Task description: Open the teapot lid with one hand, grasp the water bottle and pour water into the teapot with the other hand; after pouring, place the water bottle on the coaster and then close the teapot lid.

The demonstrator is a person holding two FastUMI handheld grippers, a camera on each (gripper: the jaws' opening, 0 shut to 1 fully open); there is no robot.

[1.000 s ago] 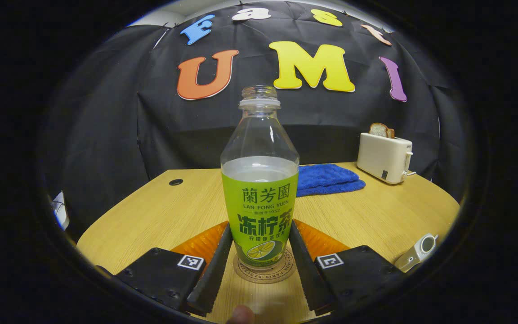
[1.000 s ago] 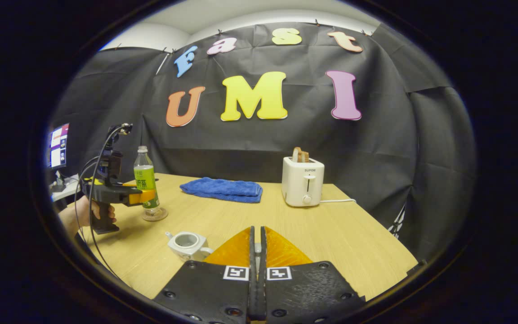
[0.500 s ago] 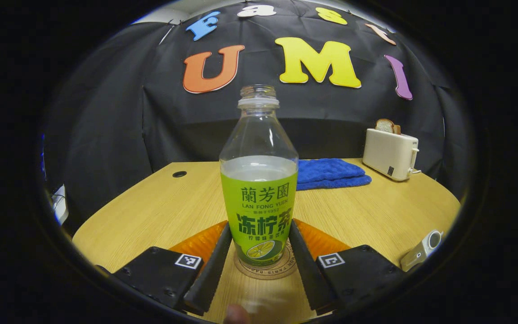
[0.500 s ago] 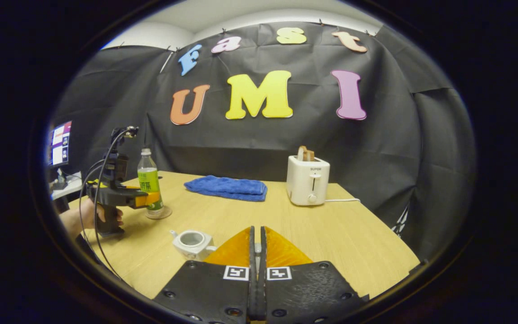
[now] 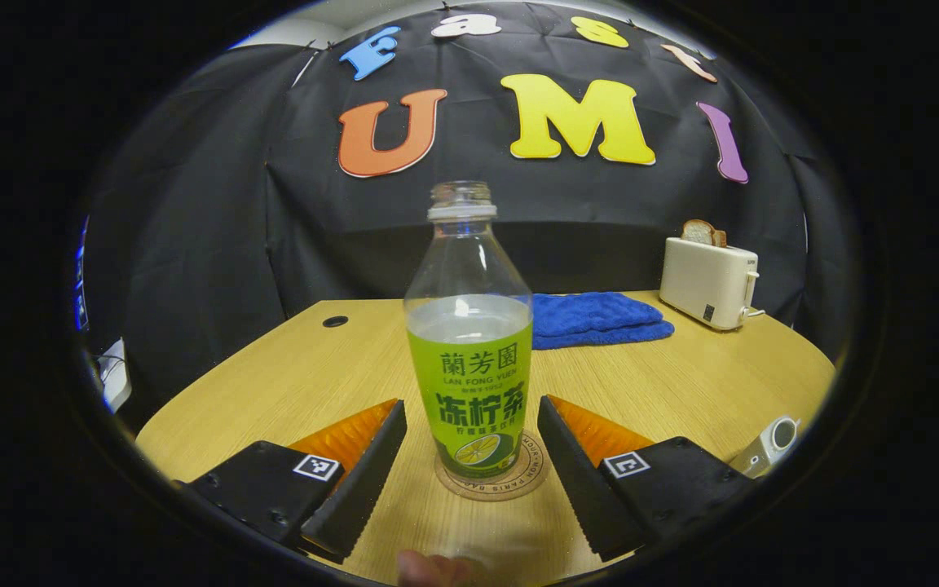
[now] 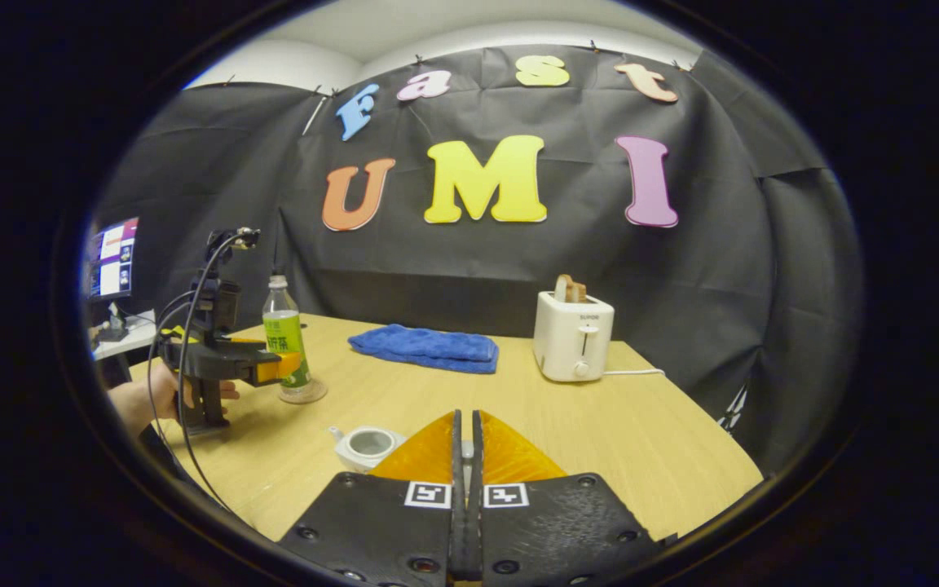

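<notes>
Wooden desk (image 5: 290,383) carries the water bottle (image 5: 469,359) upright on the coaster (image 5: 492,479). We see the left tool (image 5: 469,444) spread wide, clear of the bottle. Our right tool (image 6: 463,444) is closed; something small sits between its fingers, unidentifiable. It partly hides the lidless teapot (image 6: 368,445).

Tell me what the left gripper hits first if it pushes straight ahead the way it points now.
Most likely the water bottle: it stands on the coaster dead ahead, between the open fingers of the left gripper, which are apart from its sides.
</notes>
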